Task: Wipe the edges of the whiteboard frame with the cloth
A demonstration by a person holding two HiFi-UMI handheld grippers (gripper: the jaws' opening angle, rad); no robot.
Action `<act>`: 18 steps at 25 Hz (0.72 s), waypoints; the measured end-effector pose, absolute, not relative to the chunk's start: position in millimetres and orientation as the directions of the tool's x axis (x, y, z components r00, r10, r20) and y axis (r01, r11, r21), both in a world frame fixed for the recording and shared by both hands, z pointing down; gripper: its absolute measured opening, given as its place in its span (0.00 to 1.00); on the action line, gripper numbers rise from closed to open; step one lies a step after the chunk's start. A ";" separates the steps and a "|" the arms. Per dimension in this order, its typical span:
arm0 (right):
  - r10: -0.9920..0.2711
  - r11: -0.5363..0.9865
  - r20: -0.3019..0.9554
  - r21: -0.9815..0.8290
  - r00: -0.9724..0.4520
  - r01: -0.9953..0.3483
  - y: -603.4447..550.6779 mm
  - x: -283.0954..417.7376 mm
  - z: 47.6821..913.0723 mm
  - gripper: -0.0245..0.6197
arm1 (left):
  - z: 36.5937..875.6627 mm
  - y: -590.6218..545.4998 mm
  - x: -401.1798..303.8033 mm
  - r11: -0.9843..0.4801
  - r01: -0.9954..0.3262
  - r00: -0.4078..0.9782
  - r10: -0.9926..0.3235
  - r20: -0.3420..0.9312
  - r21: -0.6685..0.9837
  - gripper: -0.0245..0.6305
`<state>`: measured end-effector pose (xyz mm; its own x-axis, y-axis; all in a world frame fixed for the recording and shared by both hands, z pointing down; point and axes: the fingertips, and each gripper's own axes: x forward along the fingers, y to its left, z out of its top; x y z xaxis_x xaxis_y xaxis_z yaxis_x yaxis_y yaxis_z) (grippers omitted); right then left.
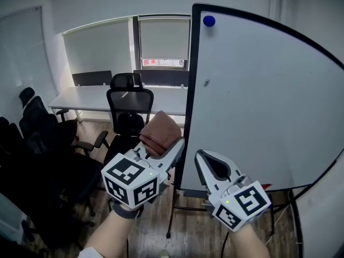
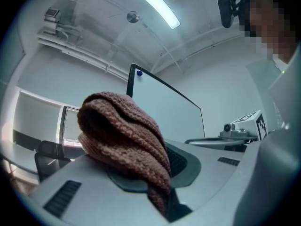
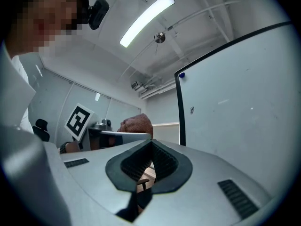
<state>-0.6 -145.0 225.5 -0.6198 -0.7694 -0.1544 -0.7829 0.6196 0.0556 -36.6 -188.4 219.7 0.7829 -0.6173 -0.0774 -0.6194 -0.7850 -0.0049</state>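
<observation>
A white whiteboard (image 1: 258,90) with a thin black frame (image 1: 189,90) stands upright on the right, a blue magnet (image 1: 209,21) near its top left corner. My left gripper (image 1: 171,145) is shut on a folded brown knitted cloth (image 1: 160,133), which bulges out above the jaws (image 2: 122,131) just left of the frame's left edge, not touching it. My right gripper (image 1: 202,156) is shut with nothing between its tips (image 3: 150,146), low in front of the board. From the right gripper view the cloth (image 3: 137,124) shows beside the frame (image 3: 180,112).
Black office chairs (image 1: 129,98) and a long white desk (image 1: 107,97) stand left of the board under blinded windows (image 1: 164,36). More chairs (image 1: 37,128) crowd the left side. The board's stand legs (image 1: 174,198) rest on wooden floor below my grippers.
</observation>
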 end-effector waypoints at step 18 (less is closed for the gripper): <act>-0.664 0.688 -0.200 0.216 -0.721 -0.693 -209.9 -3.5 132.0 0.04 | 58.5 -286.1 -41.5 -0.761 -0.645 0.753 -0.619 -0.222 -0.066 0.13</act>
<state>-3.5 -209.9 132.0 -0.7210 -0.6635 -0.1998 -0.6929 0.6879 0.2161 -41.5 -286.1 58.5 0.7531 -0.6194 -0.2219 -0.6454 -0.7610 -0.0660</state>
